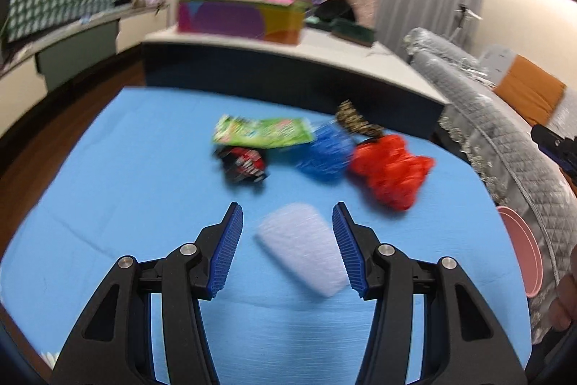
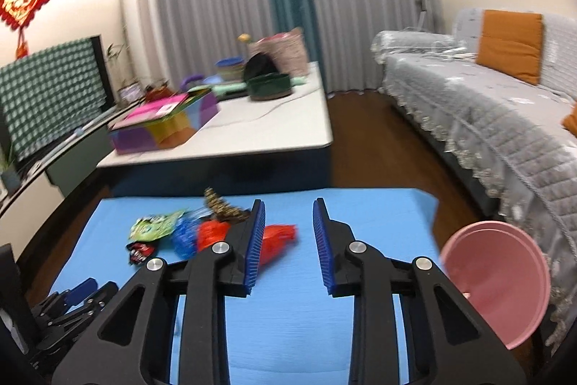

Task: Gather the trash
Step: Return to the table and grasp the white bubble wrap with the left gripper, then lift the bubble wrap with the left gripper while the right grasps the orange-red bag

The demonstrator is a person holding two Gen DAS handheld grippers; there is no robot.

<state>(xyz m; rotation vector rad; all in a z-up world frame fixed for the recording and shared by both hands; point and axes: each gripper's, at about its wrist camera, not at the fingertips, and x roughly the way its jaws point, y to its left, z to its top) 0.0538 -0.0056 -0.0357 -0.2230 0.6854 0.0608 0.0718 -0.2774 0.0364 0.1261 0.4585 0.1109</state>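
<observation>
Trash lies on a blue-covered table (image 1: 108, 186): a green wrapper (image 1: 263, 132), a black-and-red wrapper (image 1: 243, 165), a crumpled blue bag (image 1: 326, 152), a crumpled red bag (image 1: 391, 168) and a brown patterned wrapper (image 1: 357, 123). A white foam piece (image 1: 303, 244) rests on the cloth between the fingers of my left gripper (image 1: 287, 206), which is open; its left pad stands clear of the foam. My right gripper (image 2: 289, 202) is open over the cloth with nothing between its pads. The red bag (image 2: 279, 239) shows just beyond its left finger. A pink basin (image 2: 505, 280) sits at the table's right edge.
Behind the blue table stands a white low table (image 2: 288, 132) with a colourful box (image 2: 162, 125) and a dark round container (image 2: 270, 85). A grey-covered sofa (image 2: 487, 118) with an orange cushion runs along the right. Wood floor lies between them.
</observation>
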